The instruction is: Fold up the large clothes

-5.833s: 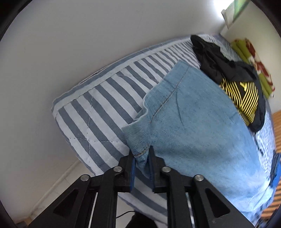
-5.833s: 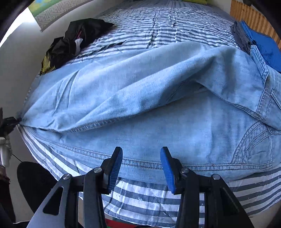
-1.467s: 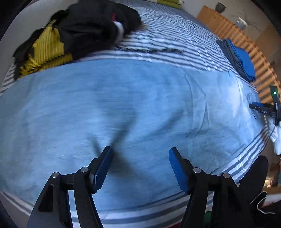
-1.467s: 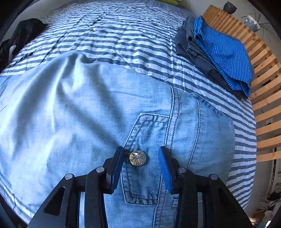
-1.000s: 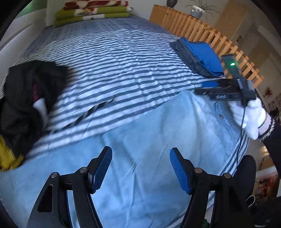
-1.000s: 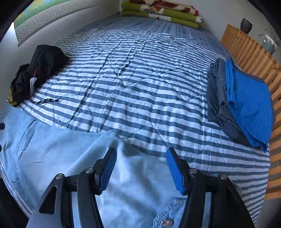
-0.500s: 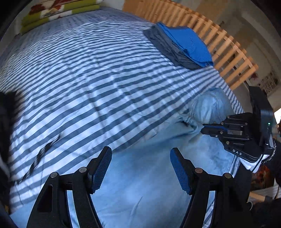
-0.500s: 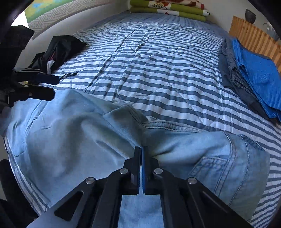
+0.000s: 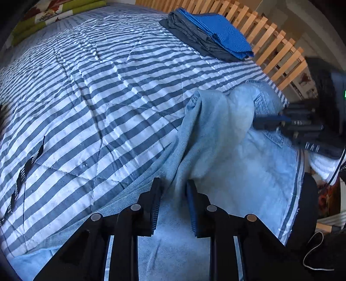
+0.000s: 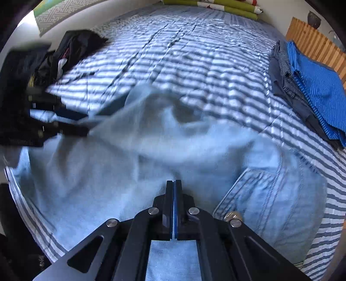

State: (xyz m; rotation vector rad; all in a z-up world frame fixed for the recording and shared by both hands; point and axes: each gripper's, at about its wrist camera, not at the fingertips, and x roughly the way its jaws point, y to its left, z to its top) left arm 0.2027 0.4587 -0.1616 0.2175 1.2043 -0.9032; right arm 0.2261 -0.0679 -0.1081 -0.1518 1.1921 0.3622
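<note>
Light blue denim jeans [image 9: 216, 140] lie along the near edge of the striped bed [image 9: 108, 86], with one part drawn up into a raised fold. My left gripper [image 9: 174, 190] is shut on a ridge of that denim. My right gripper [image 10: 174, 186] is shut tight on the jeans [image 10: 151, 155], close to the pocket and metal button [image 10: 232, 216]. In the left wrist view the right gripper [image 9: 266, 122] pinches the lifted fold from the right. The right wrist view is blurred, and there the left gripper [image 10: 82, 129] holds stretched denim at the left.
A folded stack of blue and dark clothes [image 9: 212, 36] sits at the far right of the bed beside a wooden slatted rail [image 9: 276, 47]. A black and yellow garment [image 10: 71, 49] lies at the far left. Folded green blankets [image 10: 216, 5] lie at the head. A black strap [image 9: 26, 168] rests on the cover.
The left gripper's jaws went from wide open to shut on a denim ridge. The right gripper stays shut and has pulled the fold up; its view is now blurred.
</note>
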